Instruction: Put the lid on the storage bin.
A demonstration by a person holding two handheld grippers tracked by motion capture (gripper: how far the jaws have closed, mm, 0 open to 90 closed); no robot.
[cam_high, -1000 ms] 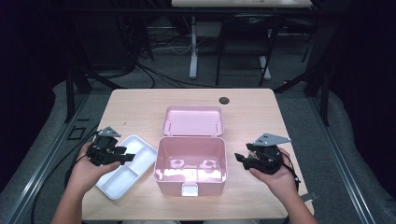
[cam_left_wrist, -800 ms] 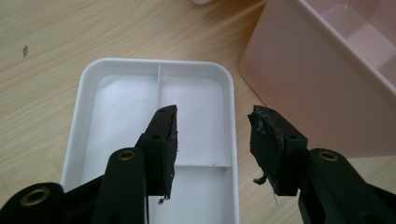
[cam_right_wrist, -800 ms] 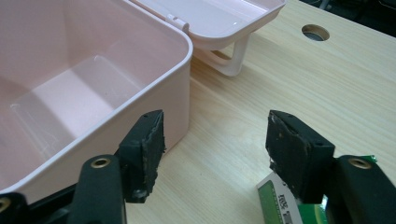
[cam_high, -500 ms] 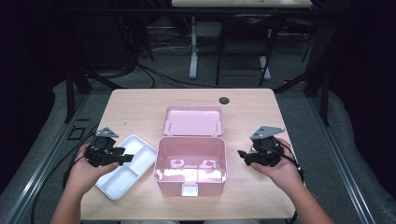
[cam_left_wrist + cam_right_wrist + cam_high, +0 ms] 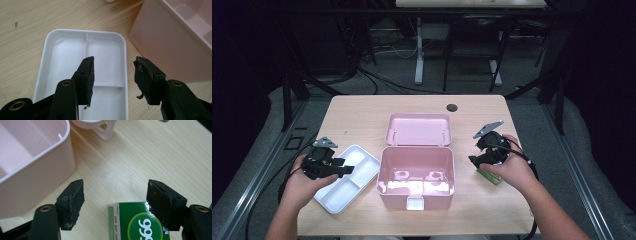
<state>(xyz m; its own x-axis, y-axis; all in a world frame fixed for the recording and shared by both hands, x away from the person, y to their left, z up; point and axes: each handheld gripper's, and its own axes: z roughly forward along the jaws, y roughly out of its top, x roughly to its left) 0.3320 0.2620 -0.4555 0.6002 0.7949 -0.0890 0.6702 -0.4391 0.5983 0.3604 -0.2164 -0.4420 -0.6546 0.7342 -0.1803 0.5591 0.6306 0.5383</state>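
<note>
An open pink box (image 5: pixel 432 201) stands mid-table, its lid (image 5: pixel 419 129) laid back behind it. Left of it lies a white divided tray (image 5: pixel 330 204). My left gripper (image 5: pixel 345 170) hovers over the tray (image 5: pixel 65 55), open and empty (image 5: pixel 113 72), with the pink box wall (image 5: pixel 170 50) to its right. A small green carton (image 5: pixel 488 176) lies flat on the table right of the box. My right gripper (image 5: pixel 473 161) hangs just above the carton (image 5: pixel 130 222). Its jaws (image 5: pixel 115 197) have just been opening; they stand wide, and the pads do not press on the carton.
The table (image 5: pixel 362 115) is light wood with a dark round grommet (image 5: pixel 452 107) at its far edge. The pink box wall (image 5: pixel 37 177) is close on the right gripper's left. Dark floor, cables and desk legs lie beyond the table.
My right gripper has lifted and moved toward the far side, and the green carton now shows on the table beneath it. The left hand has stayed put.
</note>
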